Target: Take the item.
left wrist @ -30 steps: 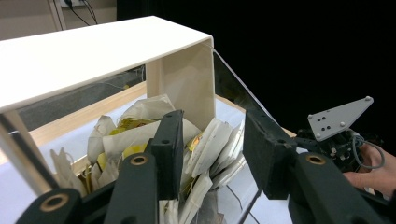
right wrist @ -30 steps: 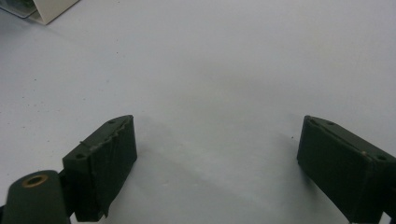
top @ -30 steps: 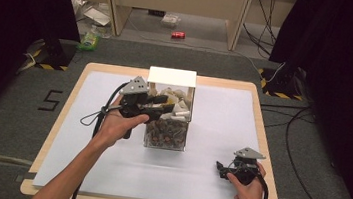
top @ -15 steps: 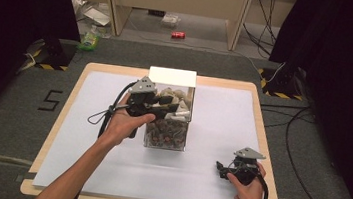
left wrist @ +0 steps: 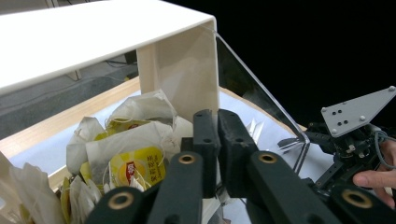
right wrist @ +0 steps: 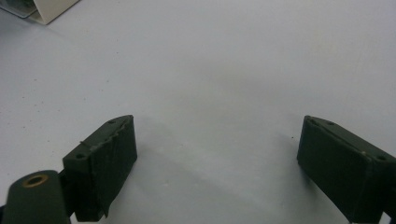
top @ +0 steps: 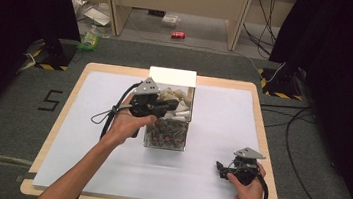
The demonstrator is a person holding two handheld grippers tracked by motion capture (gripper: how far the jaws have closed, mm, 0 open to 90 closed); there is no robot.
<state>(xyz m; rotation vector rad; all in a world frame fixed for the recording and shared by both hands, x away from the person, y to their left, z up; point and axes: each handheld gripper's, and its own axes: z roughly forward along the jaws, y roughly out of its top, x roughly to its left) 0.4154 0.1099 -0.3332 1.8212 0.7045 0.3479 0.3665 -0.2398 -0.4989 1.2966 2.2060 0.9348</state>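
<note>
A white-topped table (top: pixel 85 134) stands on grey carpet, dark curtains at both sides — a clear box (top: pixel 169 124) of tea bags (left wrist: pixel 135 163) sits at its centre. Left of the box, the left gripper (top: pixel 163 107) reaches over the rim, jaws pressed together with nothing visibly between them. Right of the box, near the table's front edge, the right gripper (top: pixel 220 169) rests low — jaws spread.

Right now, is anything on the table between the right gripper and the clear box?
No. In the high view, only bare white table lies between the right gripper and the clear box.
</note>
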